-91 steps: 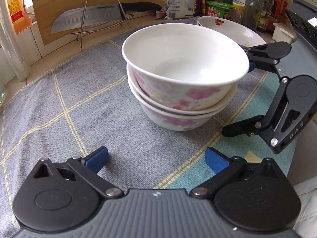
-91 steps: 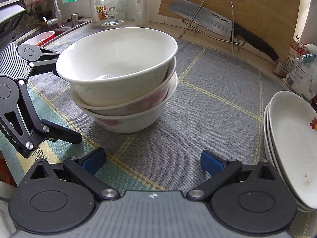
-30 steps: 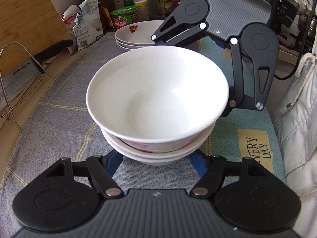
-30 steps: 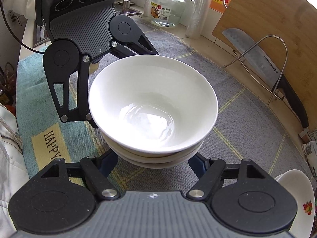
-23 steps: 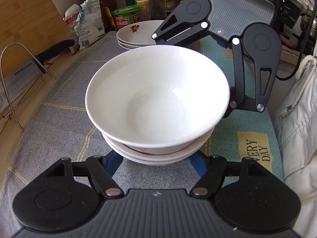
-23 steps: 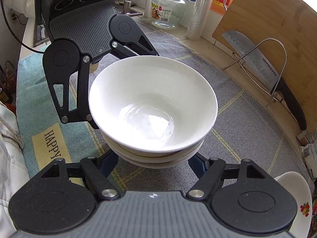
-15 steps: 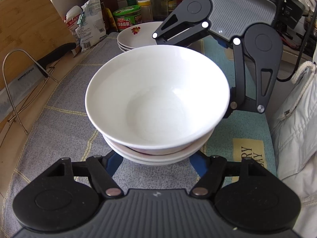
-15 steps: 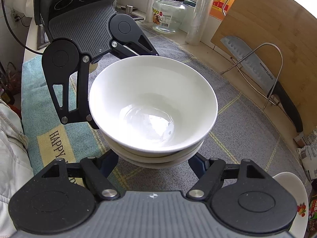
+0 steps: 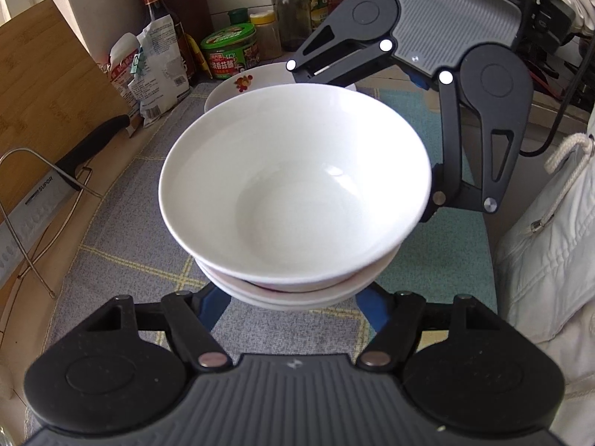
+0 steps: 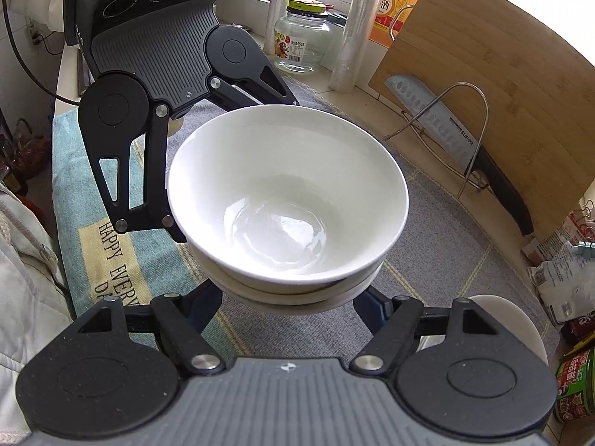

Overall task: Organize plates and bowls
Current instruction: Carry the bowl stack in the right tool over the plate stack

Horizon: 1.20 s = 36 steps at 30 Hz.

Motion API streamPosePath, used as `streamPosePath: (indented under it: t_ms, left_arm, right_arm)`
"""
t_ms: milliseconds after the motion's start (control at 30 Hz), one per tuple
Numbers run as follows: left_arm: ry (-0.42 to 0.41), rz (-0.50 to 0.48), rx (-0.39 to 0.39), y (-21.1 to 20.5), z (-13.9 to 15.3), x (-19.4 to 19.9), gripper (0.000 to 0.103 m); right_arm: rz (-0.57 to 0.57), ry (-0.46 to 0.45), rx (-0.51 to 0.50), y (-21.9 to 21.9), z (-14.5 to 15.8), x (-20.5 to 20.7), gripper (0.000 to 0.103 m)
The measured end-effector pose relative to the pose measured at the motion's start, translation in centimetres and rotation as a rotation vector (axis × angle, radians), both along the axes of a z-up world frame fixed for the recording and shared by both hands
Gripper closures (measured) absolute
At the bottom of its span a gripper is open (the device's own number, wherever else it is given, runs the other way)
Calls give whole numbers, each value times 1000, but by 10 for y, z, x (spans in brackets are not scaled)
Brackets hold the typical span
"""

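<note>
Left wrist view: the left gripper (image 9: 292, 299) has its blue fingers (image 9: 215, 306) closed on the lowest bowl of the stack of bowls (image 9: 295, 189), one finger on each side under the rims. Across the stack, the right gripper (image 9: 427, 212) holds the same stack from the opposite side. A second ago the stack covered less of the cloth (image 9: 122, 230); now the plates (image 9: 245, 81) at the far end of the bench are partly hidden behind the top bowl's rim. I judge that the stack has been lifted off the cloth and is travelling toward the plates, though the contact under the bowls is hidden.

Right wrist view: the right gripper (image 10: 290, 304) also has its fingers (image 10: 372, 314) pressed on the sides of the bottom bowl of the stack of bowls (image 10: 288, 208), and the left gripper (image 10: 174, 230) is opposite, touching the stack. The cutting board (image 10: 502, 85) and the knife (image 10: 457, 148) on its wire stand stay near the back edge of the bench. Compared with half a second ago, the printed towel (image 10: 100, 245) near the front edge shows more of its lettering, which fits with a rise.

For the task, this means the three bowls are carried together in one two-handed hold. The next step, in my judgement, is to set them down beside the plates without tilting.
</note>
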State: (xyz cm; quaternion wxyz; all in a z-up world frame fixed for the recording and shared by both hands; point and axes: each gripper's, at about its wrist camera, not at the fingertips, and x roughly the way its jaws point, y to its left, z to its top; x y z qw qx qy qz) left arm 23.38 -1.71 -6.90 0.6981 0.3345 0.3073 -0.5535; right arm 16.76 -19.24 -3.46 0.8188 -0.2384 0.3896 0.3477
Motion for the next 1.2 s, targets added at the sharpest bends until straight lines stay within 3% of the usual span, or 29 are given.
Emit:
streamPosePath:
  t_ms: [667, 1200]
  left_arm:
    - [-64, -68, -8, -109, 15, 7, 30]
    - [-93, -92, 13, -170, 2, 30, 30]
  right_arm:
    - [-74, -47, -19, -105, 17, 2, 22]
    - [-130, -54, -26, -159, 5, 26, 22]
